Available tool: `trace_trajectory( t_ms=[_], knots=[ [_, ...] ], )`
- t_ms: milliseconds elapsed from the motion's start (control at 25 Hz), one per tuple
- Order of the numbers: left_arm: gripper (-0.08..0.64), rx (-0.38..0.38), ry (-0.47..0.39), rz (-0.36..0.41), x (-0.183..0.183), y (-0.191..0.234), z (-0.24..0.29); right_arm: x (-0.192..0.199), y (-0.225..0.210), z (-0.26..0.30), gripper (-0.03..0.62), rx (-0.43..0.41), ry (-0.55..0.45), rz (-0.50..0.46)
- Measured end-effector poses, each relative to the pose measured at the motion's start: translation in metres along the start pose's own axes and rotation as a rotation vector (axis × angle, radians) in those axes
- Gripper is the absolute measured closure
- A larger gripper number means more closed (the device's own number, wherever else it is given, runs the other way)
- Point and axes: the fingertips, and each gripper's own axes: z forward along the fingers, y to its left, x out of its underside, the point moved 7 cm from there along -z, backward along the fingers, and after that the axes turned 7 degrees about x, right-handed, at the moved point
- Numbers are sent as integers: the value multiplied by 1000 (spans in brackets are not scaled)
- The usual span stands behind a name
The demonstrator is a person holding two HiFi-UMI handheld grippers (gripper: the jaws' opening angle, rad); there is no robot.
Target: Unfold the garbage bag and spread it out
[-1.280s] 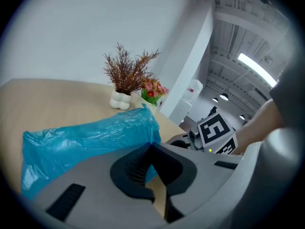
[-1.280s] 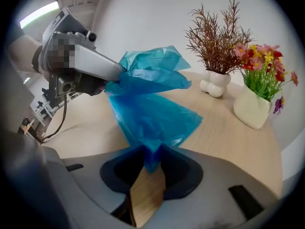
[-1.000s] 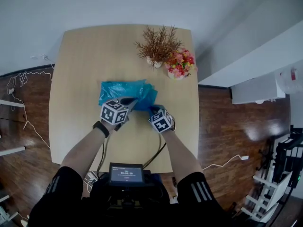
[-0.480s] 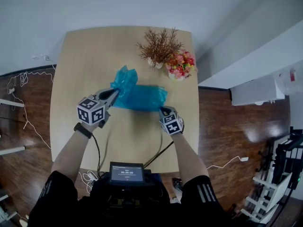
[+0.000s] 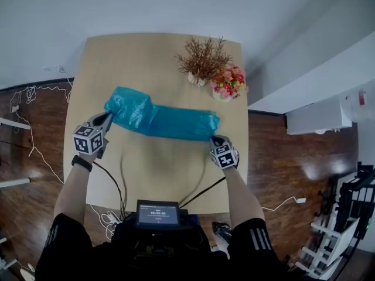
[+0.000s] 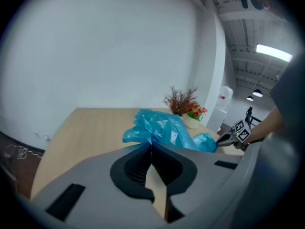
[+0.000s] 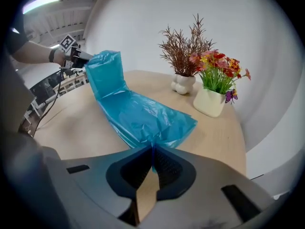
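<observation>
Head view: left gripper [image 5: 106, 118] and right gripper [image 5: 215, 139], jaws clamped on opposite ends of the garbage bag [image 5: 167, 122], have drawn apart since a second ago, stretching the bunched, crinkly blue plastic into a long band over the pale wooden worktop [image 5: 152, 60].

The blue plastic garbage bag [image 5: 161, 120] lies across the middle of the light wooden bench [image 5: 146, 174]. Its left end is lifted off the surface in the left gripper [image 5: 108, 117], its right end in the right gripper [image 5: 214, 137] by the bench's right edge. Behind the bag, at the far right corner, stands the white vase of dried brown sprigs [image 5: 202, 60], and the pot of bright flowers [image 5: 228, 82] is just right of it and nearer.
</observation>
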Motion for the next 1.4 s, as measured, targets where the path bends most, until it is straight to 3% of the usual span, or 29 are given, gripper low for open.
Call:
trace_trajectory(
  t_ms=[200, 440, 600, 760, 880, 1080, 1200, 1400],
  knots=[
    [560, -139, 110, -20, 48, 49, -18, 5, -4, -1, 569, 21, 23, 7],
    [558, -210, 251, -19, 95, 82, -20, 7, 1, 0, 568, 33, 49, -7],
    [509, -252, 344, 6, 113, 97, -16, 8, 5, 3, 561, 34, 78, -36],
    [416, -307, 499, 74, 129, 103, -18, 11, 7, 5, 546, 35, 104, -40],
    [406, -317, 572, 89, 136, 102, -17, 13, 7, 6, 545, 36, 117, -40],
    [401, -318, 600, 76, 144, 105, -14, 15, 6, 8, 537, 30, 124, -10],
    [396, -317, 595, 68, 142, 104, -14, 12, 1, 4, 498, 41, 105, 13],
    [342, -305, 527, 64, 136, 107, -27, -4, -6, -11, 446, 87, 8, 20]
  ],
)
